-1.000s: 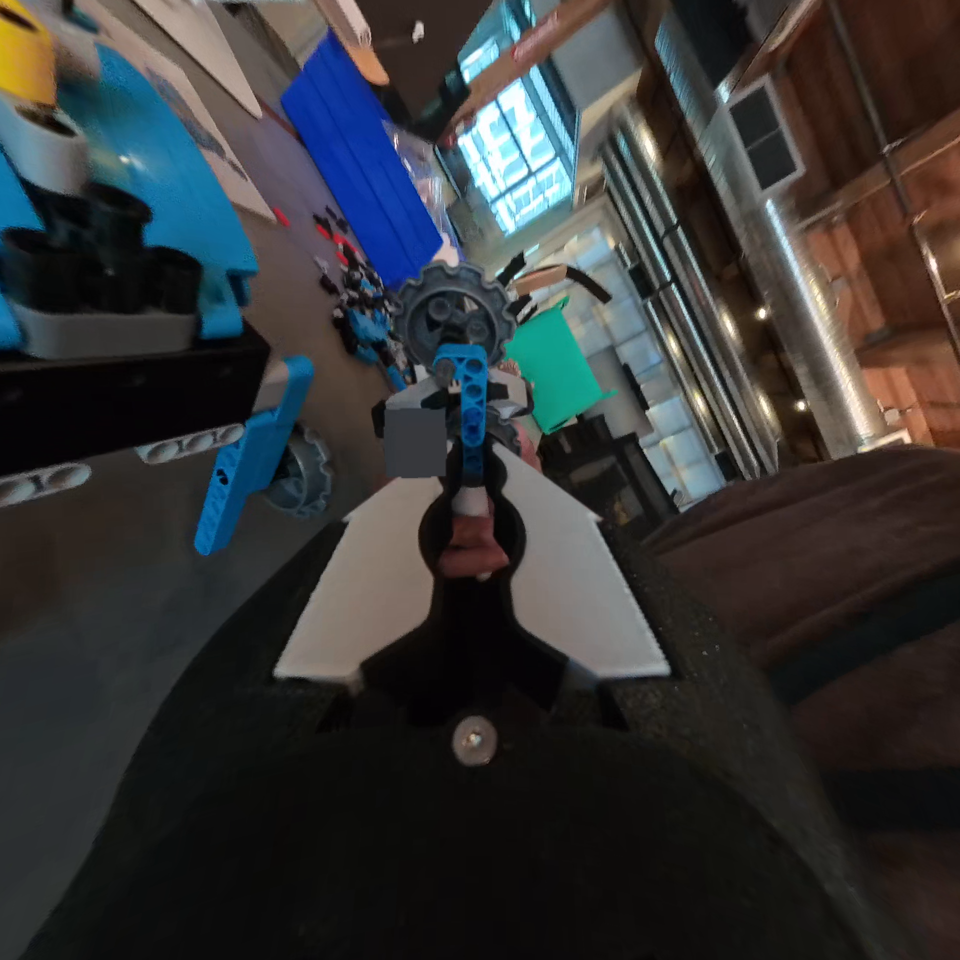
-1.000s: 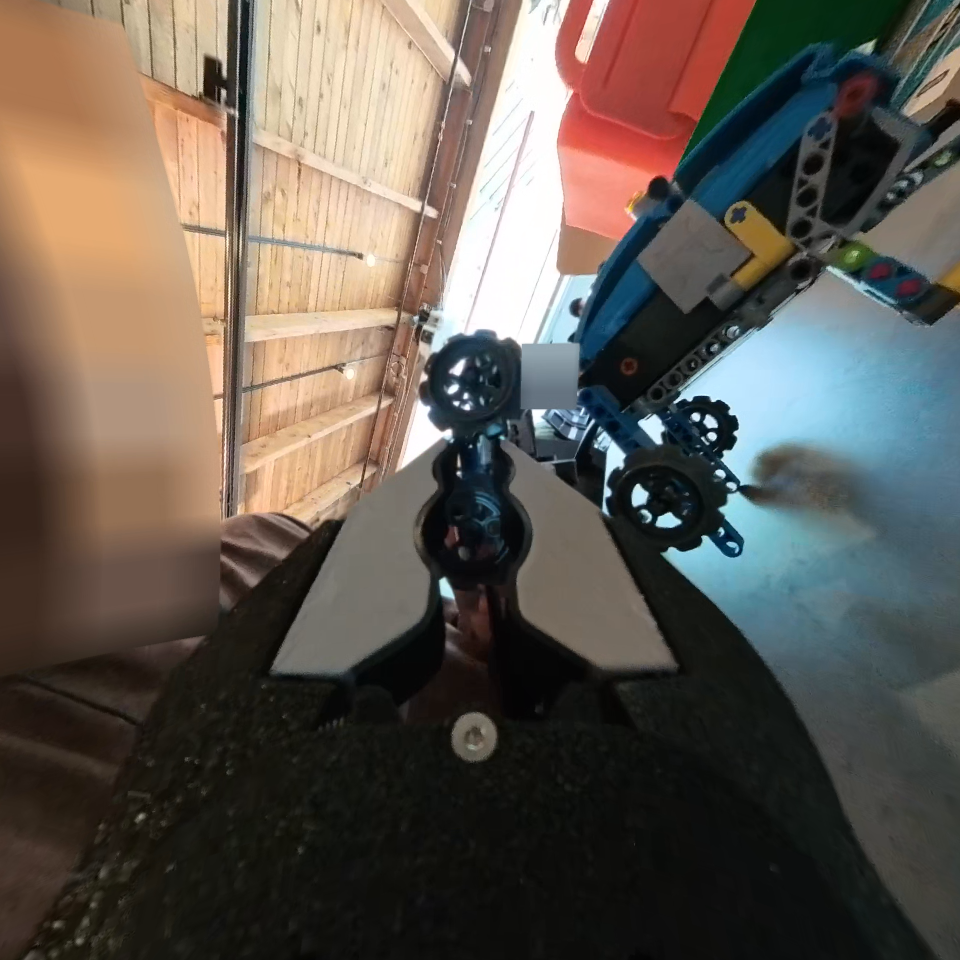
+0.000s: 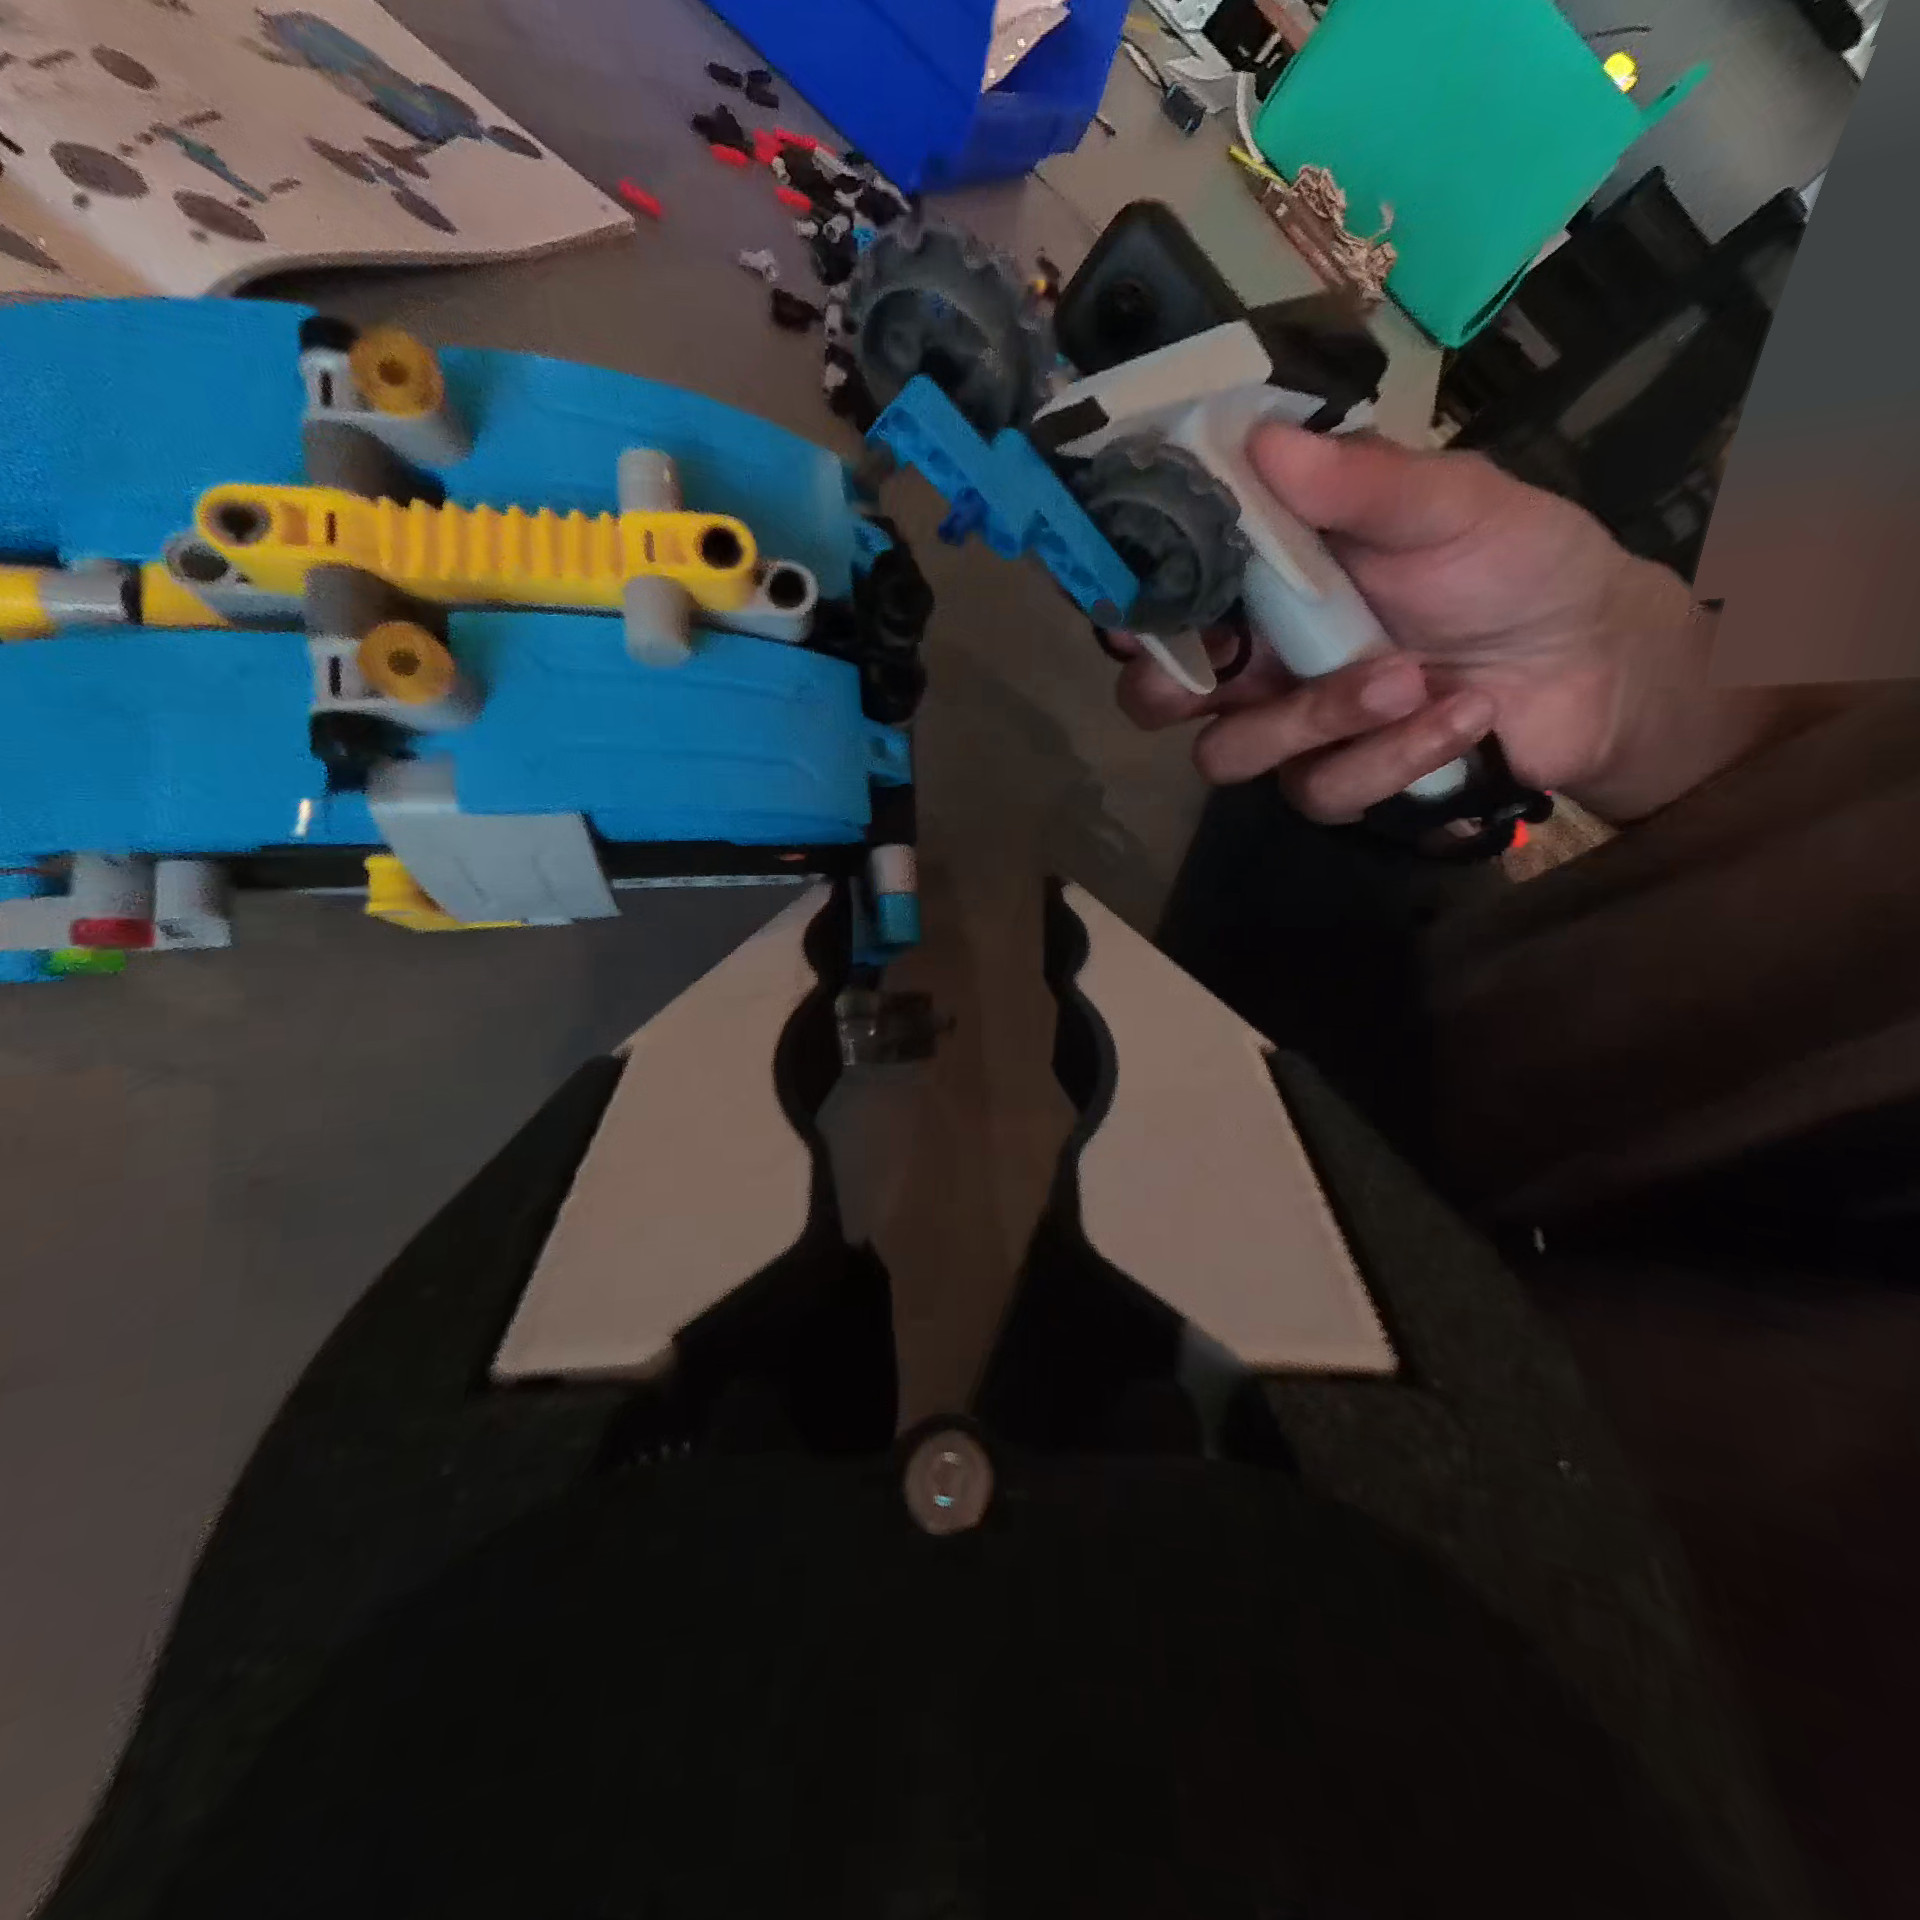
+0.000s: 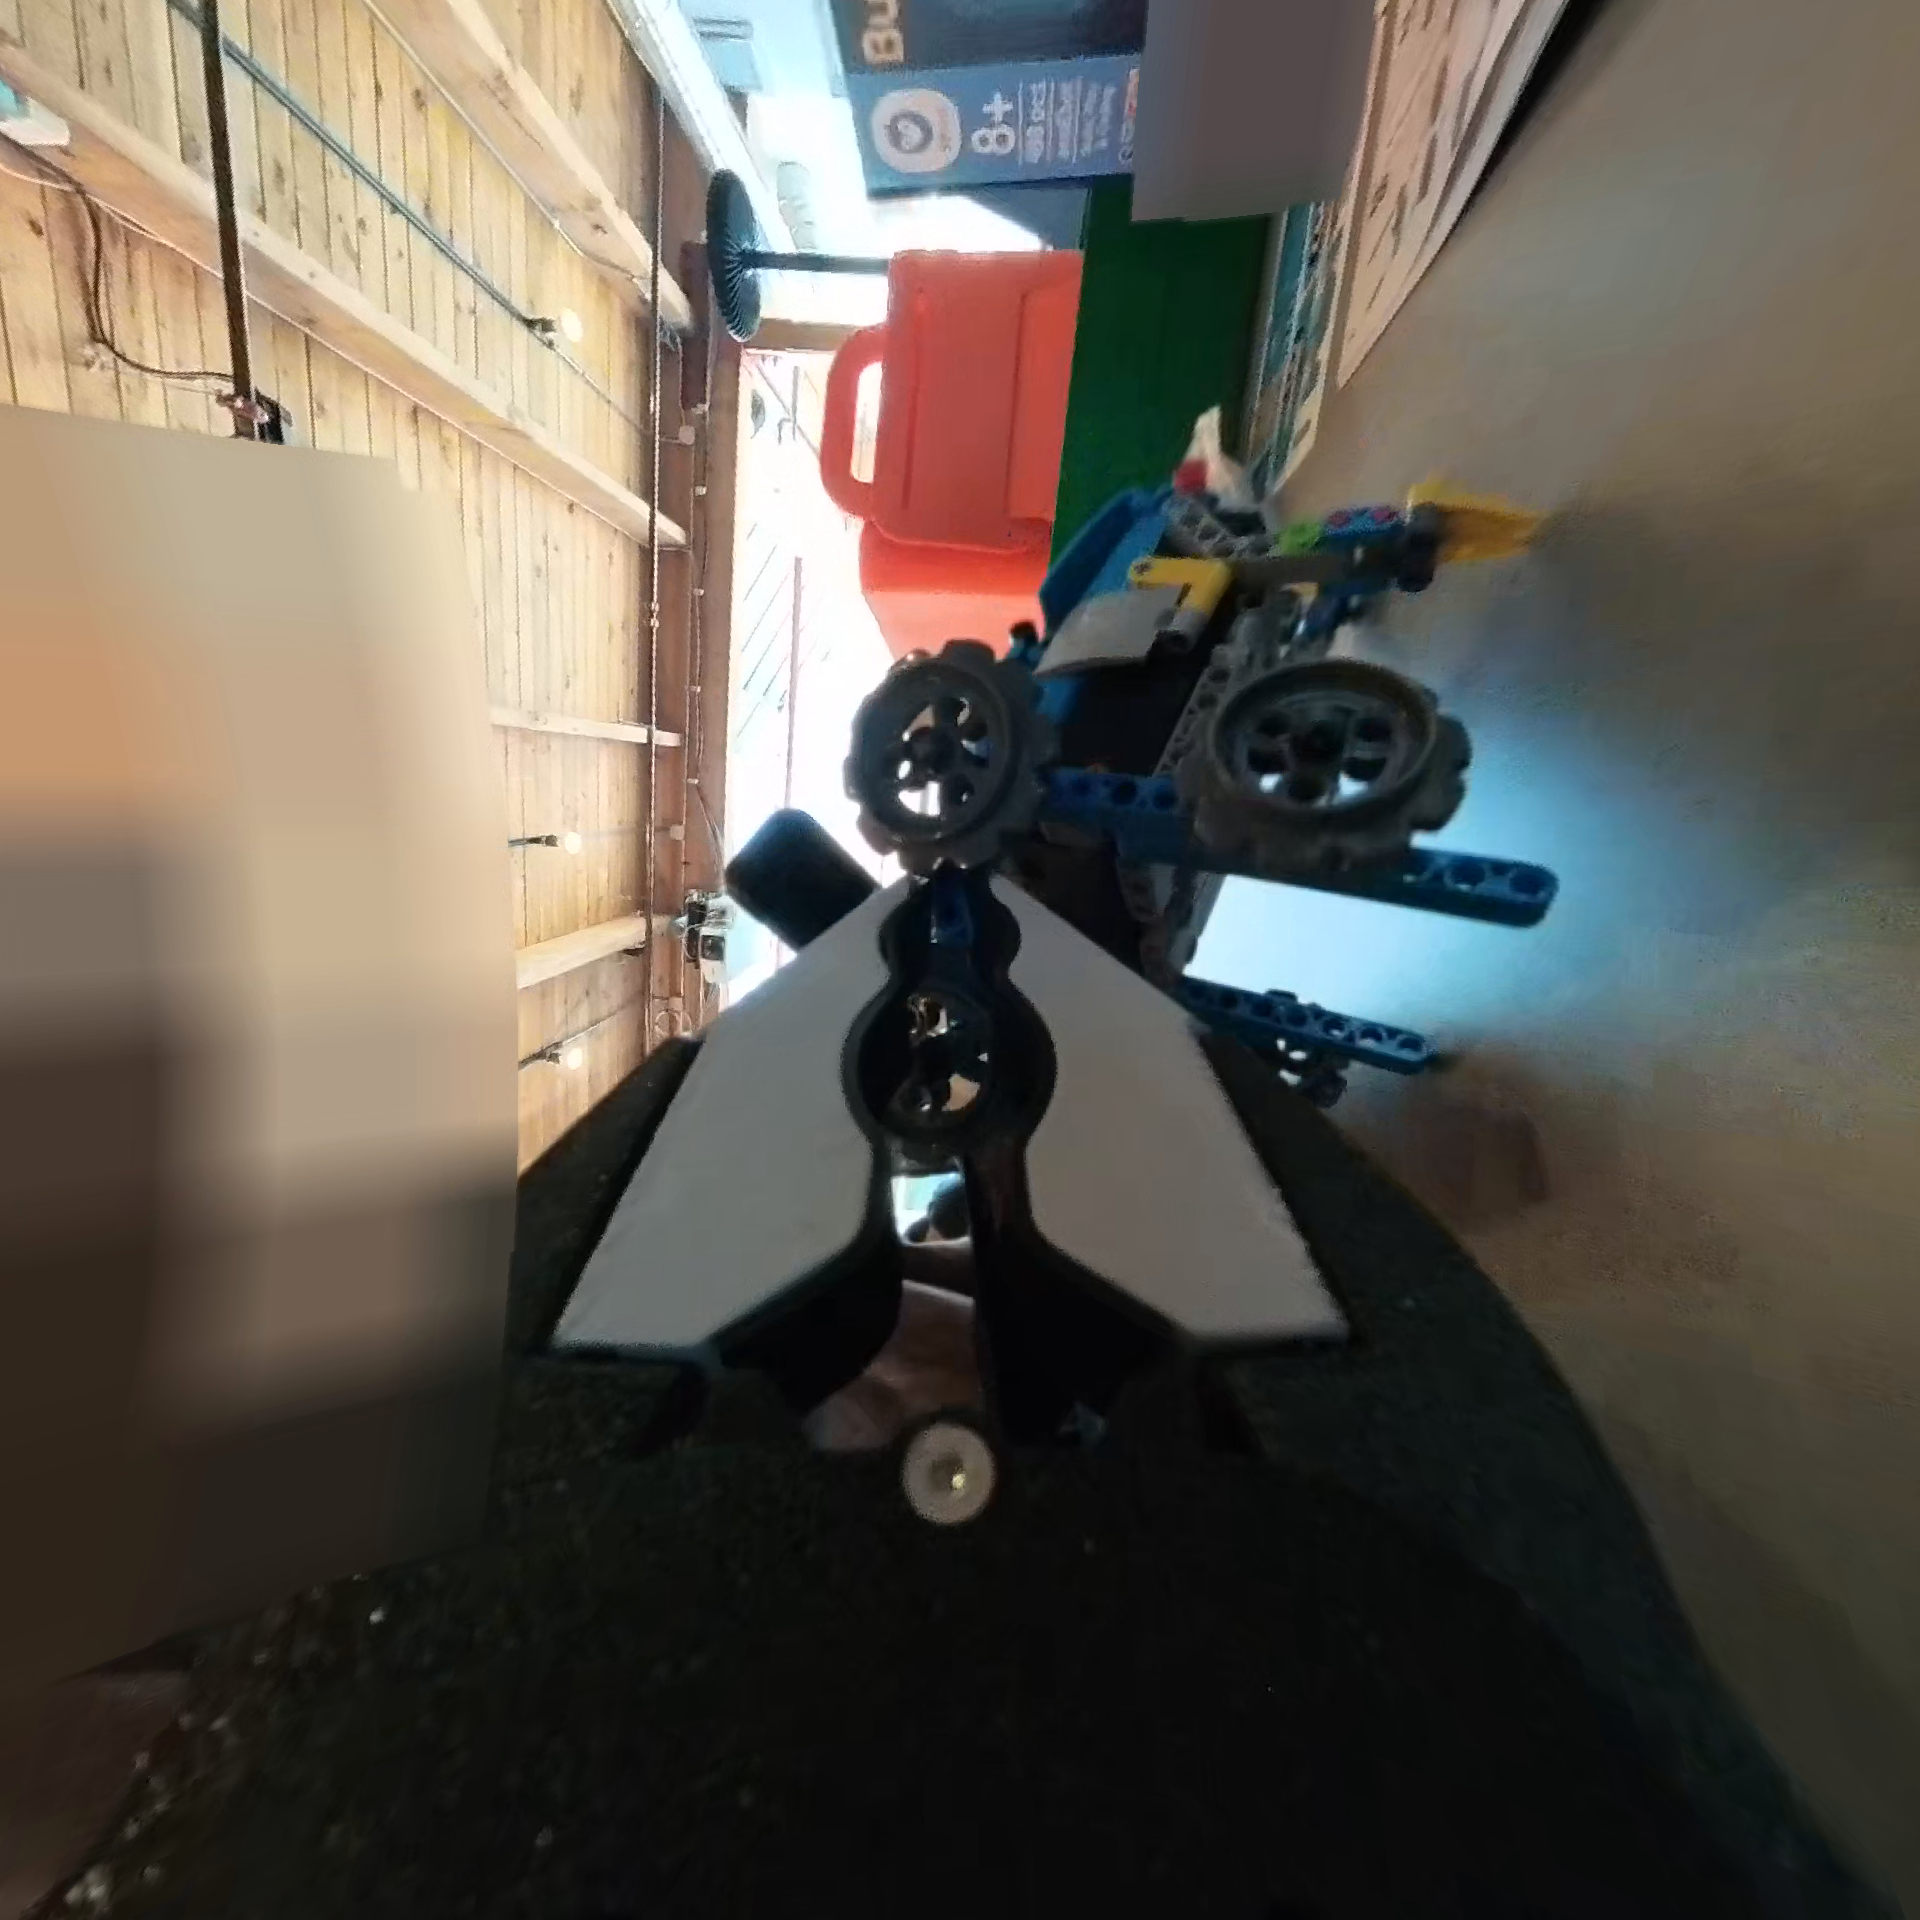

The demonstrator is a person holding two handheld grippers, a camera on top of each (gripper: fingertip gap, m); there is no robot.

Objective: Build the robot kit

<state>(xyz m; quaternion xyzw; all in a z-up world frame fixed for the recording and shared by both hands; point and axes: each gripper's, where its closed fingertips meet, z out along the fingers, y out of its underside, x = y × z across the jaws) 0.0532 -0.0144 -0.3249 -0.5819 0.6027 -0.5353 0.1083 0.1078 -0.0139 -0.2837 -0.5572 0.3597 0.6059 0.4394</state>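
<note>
1. Fingers of the left gripper (image 3: pixel 940 935) stand apart with nothing between them, just short of the rear edge of the blue brick-built vehicle (image 3: pixel 644 727) on the grey table (image 3: pixel 260 1143).
2. Right gripper (image 4: pixel 948 914) is clamped on a wheel-and-beam assembly (image 4: pixel 943 769): one grey knobby wheel sits in the round notch of its fingers, a second juts past the tips.
3. Seen from the left wrist view, a hand (image 3: pixel 1475 623) holds that gripper, its blue beam (image 3: pixel 997 499) pointing at the vehicle but apart from it.
4. Loose bricks (image 3: pixel 800 187) lie beyond, near a blue bin (image 3: pixel 914 73), a green sheet (image 3: pixel 1455 145) and printed cardboard (image 3: pixel 260 135).
5. Behind the vehicle in the right wrist view stands an orange case (image 4: pixel 966 416).
</note>
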